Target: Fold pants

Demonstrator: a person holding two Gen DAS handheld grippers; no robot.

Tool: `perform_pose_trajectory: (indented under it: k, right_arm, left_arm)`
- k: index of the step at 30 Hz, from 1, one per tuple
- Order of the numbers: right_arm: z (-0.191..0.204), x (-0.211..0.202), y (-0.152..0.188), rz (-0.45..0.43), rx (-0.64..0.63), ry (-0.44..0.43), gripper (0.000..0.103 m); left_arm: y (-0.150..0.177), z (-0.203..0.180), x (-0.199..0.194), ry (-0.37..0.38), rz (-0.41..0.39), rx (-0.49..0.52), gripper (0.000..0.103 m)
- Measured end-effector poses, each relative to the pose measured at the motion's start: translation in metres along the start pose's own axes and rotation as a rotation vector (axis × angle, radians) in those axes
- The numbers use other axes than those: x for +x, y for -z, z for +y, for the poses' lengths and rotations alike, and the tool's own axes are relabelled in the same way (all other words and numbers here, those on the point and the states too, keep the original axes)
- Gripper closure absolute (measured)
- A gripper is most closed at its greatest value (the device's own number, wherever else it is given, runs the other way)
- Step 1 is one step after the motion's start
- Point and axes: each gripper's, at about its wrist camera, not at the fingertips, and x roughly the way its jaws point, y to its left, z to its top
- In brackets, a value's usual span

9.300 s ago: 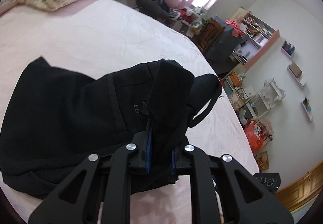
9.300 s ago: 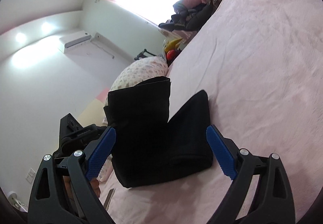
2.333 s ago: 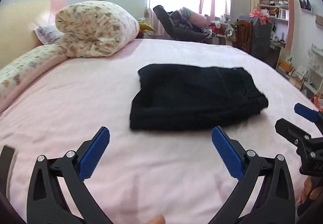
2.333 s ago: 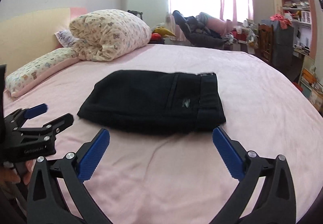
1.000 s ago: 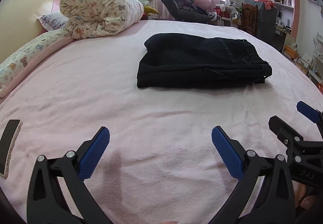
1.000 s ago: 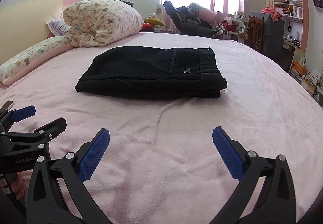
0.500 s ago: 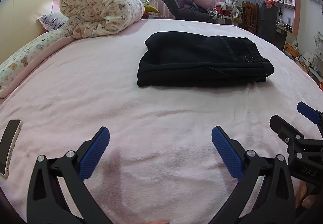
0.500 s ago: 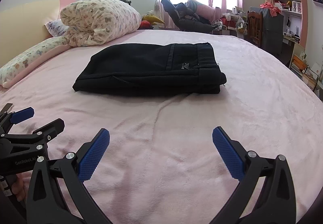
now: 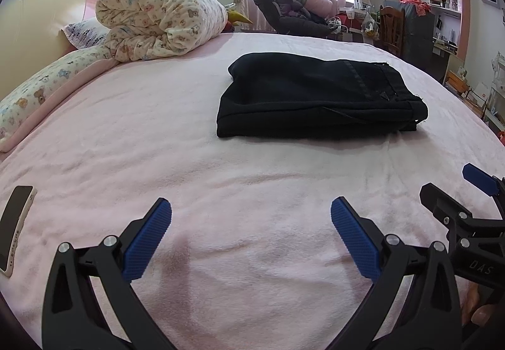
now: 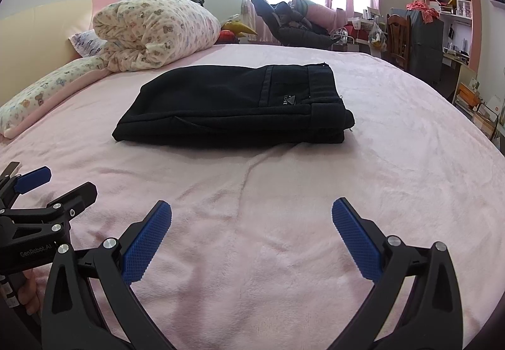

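Observation:
The black pants (image 9: 318, 97) lie folded in a flat stack on the pink bed, waistband to the right; they also show in the right wrist view (image 10: 233, 106). My left gripper (image 9: 251, 217) is open and empty, well short of the pants, low over the blanket. My right gripper (image 10: 251, 217) is open and empty too, also back from the pants. Each gripper shows at the edge of the other's view: the right gripper (image 9: 454, 204) and the left gripper (image 10: 47, 192).
A rolled patterned quilt (image 9: 157, 18) and a long pillow (image 9: 41, 94) lie at the back left. A phone (image 9: 14, 223) lies on the bed (image 9: 252, 166) at the left edge. A chair with clothes (image 10: 296, 24), a desk and shelves (image 10: 448, 2) stand beyond.
Over the last second both grippers drifted only slightly; the pants lie still. Earlier the left gripper held the pants and has let go, and both pulled back.

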Motion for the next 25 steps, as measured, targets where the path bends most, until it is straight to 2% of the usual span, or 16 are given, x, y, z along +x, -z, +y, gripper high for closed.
perform_pose_trajectory:
  k: [25]
  right_arm:
    - [-0.0059, 0.0032, 0.0026, 0.002, 0.011, 0.002, 0.001]
  left_arm:
    - [-0.0024, 0.0007, 0.0019, 0.012, 0.008, 0.01, 0.002]
